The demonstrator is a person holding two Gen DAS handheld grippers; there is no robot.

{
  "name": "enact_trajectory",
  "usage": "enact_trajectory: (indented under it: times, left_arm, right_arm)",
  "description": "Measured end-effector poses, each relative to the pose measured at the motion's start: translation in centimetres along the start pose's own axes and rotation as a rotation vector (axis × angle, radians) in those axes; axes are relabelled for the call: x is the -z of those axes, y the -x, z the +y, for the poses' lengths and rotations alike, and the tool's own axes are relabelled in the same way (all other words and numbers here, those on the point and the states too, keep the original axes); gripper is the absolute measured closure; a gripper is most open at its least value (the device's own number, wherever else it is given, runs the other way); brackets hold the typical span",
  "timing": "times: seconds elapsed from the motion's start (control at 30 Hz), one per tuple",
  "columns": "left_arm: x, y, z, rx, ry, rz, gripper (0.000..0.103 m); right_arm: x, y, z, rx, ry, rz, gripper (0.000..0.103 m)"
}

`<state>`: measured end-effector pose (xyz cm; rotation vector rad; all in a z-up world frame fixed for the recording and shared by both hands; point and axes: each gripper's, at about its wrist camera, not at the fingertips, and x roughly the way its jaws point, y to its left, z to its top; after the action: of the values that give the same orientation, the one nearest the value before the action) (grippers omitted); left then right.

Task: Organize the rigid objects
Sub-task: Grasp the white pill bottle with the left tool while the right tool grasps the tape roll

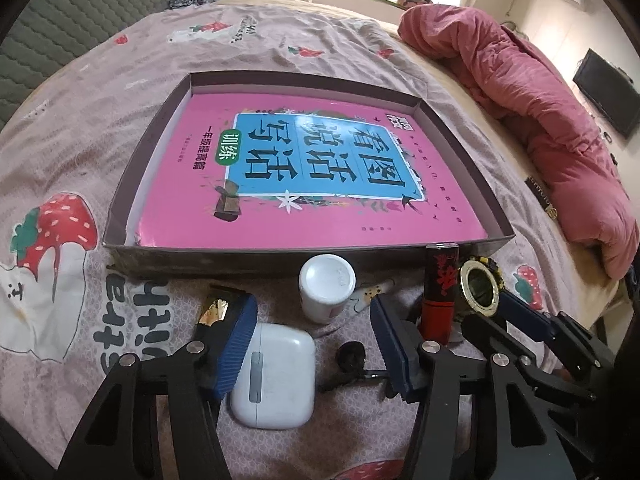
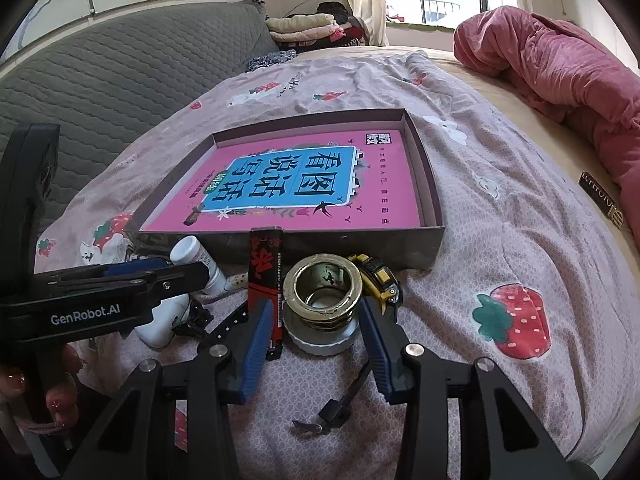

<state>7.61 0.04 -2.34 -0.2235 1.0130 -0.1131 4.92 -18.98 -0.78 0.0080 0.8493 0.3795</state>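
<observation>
Lower centre: left gripper [image 1: 314, 344] half open astride white earbud case [image 1: 272, 380], pads apart from it. Right gripper [image 2: 314, 340] brackets brass ring [image 2: 322, 284]; contact unclear. Pink book [image 1: 304, 184] fills box [image 1: 120, 200].

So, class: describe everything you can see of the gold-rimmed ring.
The ring is a short, open metal cylinder with a worn brass-coloured rim and a white base. It stands upright on the bedspread, before the box. The right gripper straddles it, jaws not yet touching. A red tube stands beside it, a tape measure behind.
</observation>
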Motion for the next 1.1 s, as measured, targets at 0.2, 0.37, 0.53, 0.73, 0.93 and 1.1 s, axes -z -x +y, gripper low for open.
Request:
enact_trajectory:
  times: [0.2,0.37,0.53,0.73,0.93,1.1]
  left_arm:
    - [-0.3,-0.6,-0.4,0.014,-0.008,0.008,0.052]
    - [-0.5,-1.1,-0.6,0.02,-0.016,0.006,0.055]
    - [-0.8,-1.5,-0.5,0.024,-0.013,0.007,0.055]
    - [-0.8,-2.0,-0.2,0.027,-0.001,0.015,0.055]
    - [-1.0,-2.5,0.1,0.049,0.022,0.023,0.059]
    - [-0.9,-2.8,-0.2,0.068,0.017,0.025,0.064]
  right_arm:
    - [-0.1,-0.4,-0.2,0.004,0.0,0.004,0.06]
    - [-0.2,-0.8,-0.3,0.003,0.004,0.001,0.062]
    - [-0.4,-1.3,0.1,0.0,0.017,0.001,0.063]
    - [-0.6,-1.7,-0.3,-0.016,0.012,-0.006,0.063]
    - [-0.7,-1.5,-0.5,-0.029,0.012,-0.021,0.064]
    - [-0.8,-1.1,-0.5,-0.03,0.009,-0.037,0.065]
